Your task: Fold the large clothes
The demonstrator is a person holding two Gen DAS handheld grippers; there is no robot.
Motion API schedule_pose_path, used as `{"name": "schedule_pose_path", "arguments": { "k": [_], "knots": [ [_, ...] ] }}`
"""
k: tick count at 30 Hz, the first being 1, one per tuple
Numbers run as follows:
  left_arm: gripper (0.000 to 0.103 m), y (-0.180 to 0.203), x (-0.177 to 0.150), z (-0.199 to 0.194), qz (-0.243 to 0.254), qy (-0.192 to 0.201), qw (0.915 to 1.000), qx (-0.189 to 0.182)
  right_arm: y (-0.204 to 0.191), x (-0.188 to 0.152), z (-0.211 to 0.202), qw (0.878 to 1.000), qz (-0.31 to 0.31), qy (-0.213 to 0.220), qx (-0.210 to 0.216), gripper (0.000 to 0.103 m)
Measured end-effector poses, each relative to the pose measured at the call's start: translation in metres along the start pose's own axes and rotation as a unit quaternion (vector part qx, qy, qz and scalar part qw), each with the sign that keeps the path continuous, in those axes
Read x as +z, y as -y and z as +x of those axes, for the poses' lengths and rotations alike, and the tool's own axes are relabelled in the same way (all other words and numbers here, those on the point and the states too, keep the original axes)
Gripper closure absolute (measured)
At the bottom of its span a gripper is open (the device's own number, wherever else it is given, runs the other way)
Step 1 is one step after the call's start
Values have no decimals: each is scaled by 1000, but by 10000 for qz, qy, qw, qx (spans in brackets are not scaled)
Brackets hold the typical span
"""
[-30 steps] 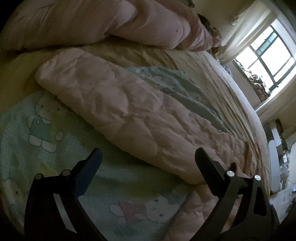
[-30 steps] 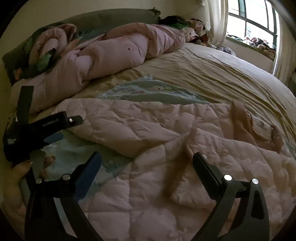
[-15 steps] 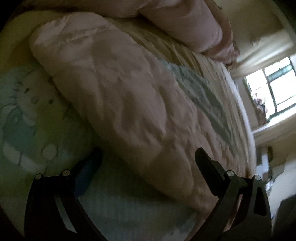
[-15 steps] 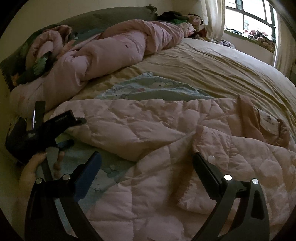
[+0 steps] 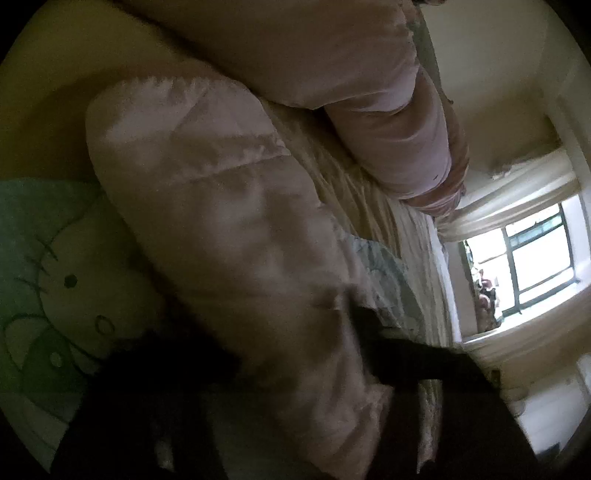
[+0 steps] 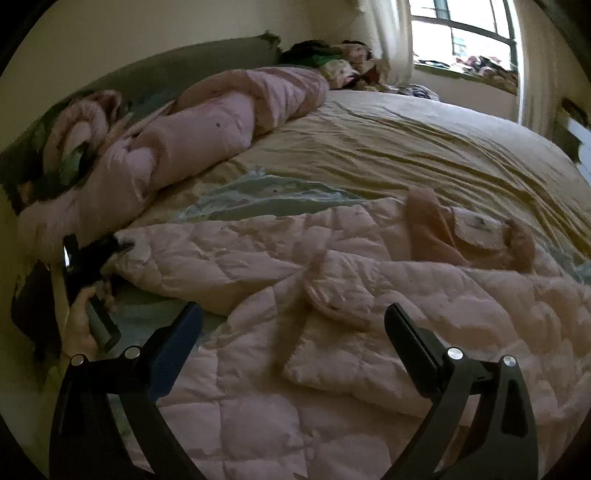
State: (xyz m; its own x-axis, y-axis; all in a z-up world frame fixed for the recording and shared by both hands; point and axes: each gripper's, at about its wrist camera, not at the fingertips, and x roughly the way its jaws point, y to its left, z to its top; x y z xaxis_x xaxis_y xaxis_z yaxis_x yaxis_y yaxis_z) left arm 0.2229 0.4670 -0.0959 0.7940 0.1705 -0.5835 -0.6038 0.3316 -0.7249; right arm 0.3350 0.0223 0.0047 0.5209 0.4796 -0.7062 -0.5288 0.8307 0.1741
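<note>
A pale pink quilted jacket (image 6: 369,295) lies spread on the bed, its long sleeve (image 6: 221,258) stretching left. My left gripper (image 6: 110,251) is at the sleeve's cuff end in the right wrist view. In the left wrist view the sleeve (image 5: 229,229) fills the frame and passes between the blurred dark fingers (image 5: 406,362), which are closed in on it. My right gripper (image 6: 291,332) is open and empty, hovering over the jacket body near a pocket flap (image 6: 332,295).
A rolled pink duvet (image 6: 207,136) lies along the bed's far side by dark pillows. A cartoon-print sheet (image 5: 48,280) lies under the sleeve. A tan bedsheet (image 6: 424,147) covers the bed toward the window (image 6: 461,33).
My left gripper has moved forward onto the sleeve and its fingers have closed around it. The right gripper has drifted slightly and stays open.
</note>
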Motion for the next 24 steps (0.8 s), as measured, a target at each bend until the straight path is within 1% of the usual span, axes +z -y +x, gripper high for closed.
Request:
{"name": "schedule_pose_path", "arguments": {
  "k": [3, 6, 9, 12, 17, 20, 24],
  "knots": [
    [90, 6, -1, -16, 58, 133, 9997, -199, 11, -8, -7, 9998, 207, 50, -20, 5],
    [90, 26, -3, -36, 330, 292, 9984, -344, 21, -16, -15, 9995, 302, 58, -70, 5],
    [92, 49, -5, -57, 610, 472, 9955, -555, 30, -22, -21, 9992, 367, 51, -130, 5],
    [93, 70, -14, -73, 974, 619, 9913, -630, 39, -25, -29, 9985, 515, 102, -160, 5],
    [93, 103, -30, -94, 1314, 741, 9845, -895, 46, -27, -46, 9981, 545, 245, -181, 5],
    [93, 120, -39, -102, 1605, 816, 9786, -992, 51, -29, -53, 9977, 593, 272, -209, 5],
    [93, 139, -50, -103, 1855, 793, 9735, -1076, 56, -32, -61, 9972, 636, 299, -251, 5]
  ]
}}
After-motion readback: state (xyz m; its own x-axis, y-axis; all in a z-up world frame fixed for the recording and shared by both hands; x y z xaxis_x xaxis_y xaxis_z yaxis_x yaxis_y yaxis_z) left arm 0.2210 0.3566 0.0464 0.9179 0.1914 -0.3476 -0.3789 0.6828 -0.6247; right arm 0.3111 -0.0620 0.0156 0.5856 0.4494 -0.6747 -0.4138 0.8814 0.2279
